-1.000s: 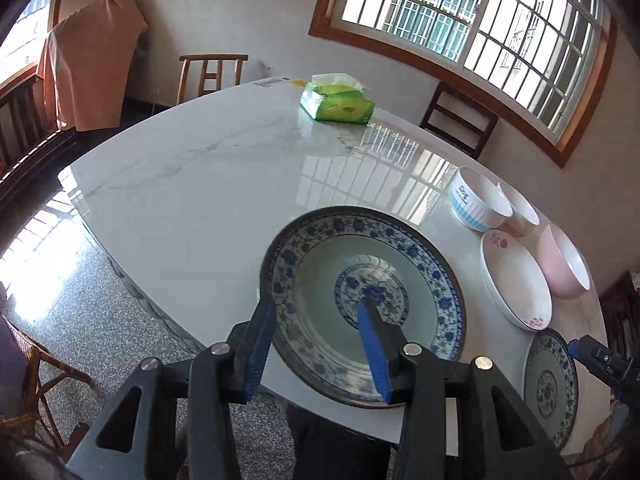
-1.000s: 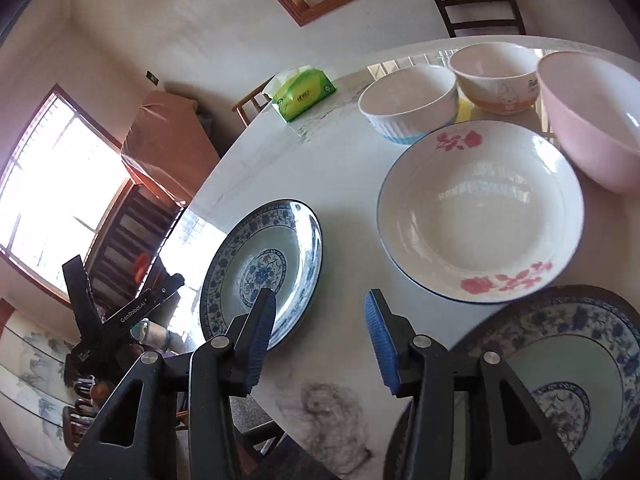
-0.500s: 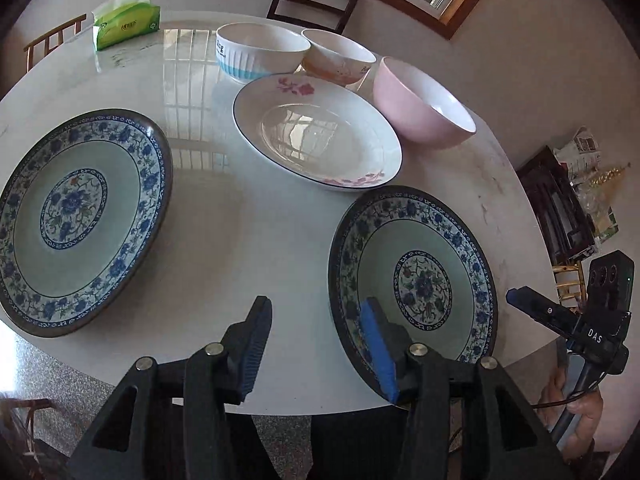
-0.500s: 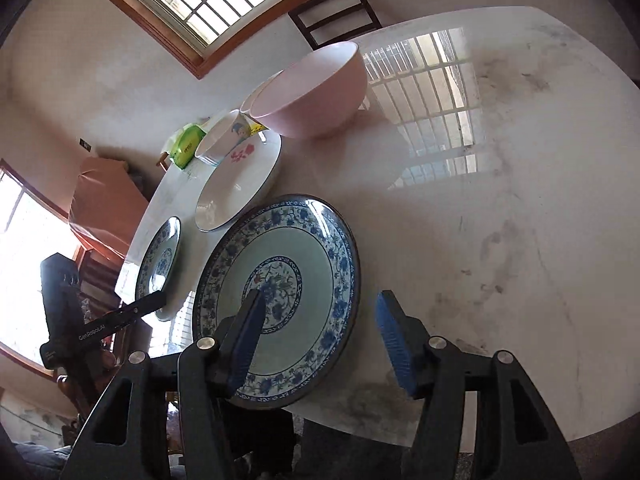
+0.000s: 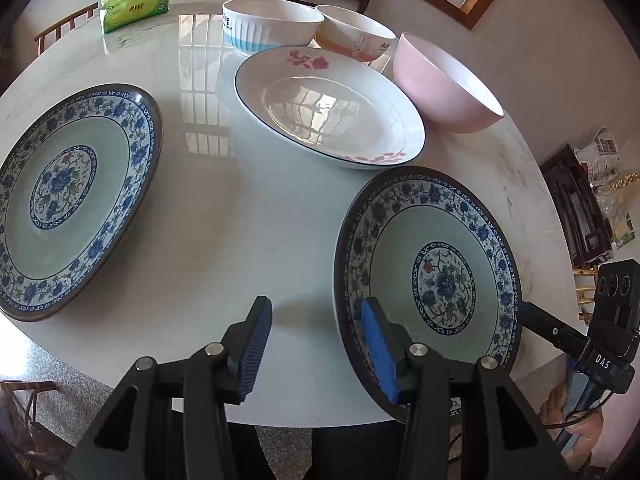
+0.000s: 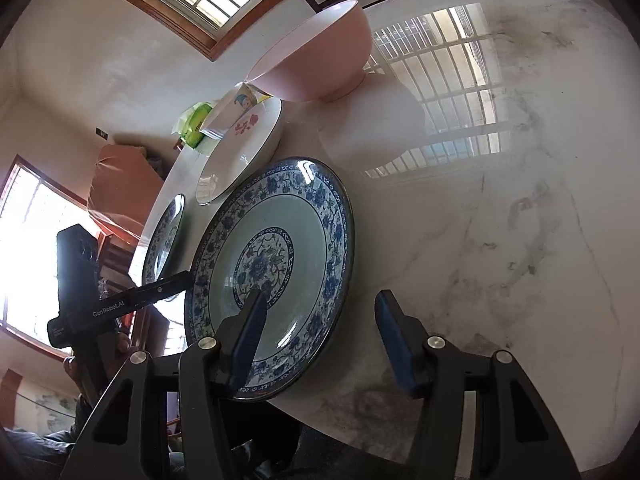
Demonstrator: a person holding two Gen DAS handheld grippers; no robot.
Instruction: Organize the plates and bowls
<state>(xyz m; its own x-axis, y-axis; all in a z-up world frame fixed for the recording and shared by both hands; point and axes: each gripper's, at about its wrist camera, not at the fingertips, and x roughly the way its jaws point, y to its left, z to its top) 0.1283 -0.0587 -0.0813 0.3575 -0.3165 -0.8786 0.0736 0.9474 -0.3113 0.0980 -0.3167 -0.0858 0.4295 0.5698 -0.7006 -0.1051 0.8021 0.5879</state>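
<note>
The left wrist view looks steeply down from the marble table's [image 5: 208, 216] near edge across all the dishes, while the right wrist view, rolled sideways, looks from the other side, both sharing the nearer blue-patterned plate [image 5: 436, 276] [image 6: 280, 264] close up.

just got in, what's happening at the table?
A person holds a hand-held gripper in each hand over a round marble table set with plates and bowls. Both are at the nearer blue-patterned plate: the left hand-held gripper straddles one edge, the right hand-held gripper the opposite edge. Both are open and neither pinches the plate, which lies flat on the table. The second blue plate, white flowered plate and pink bowl sit untouched.
</note>
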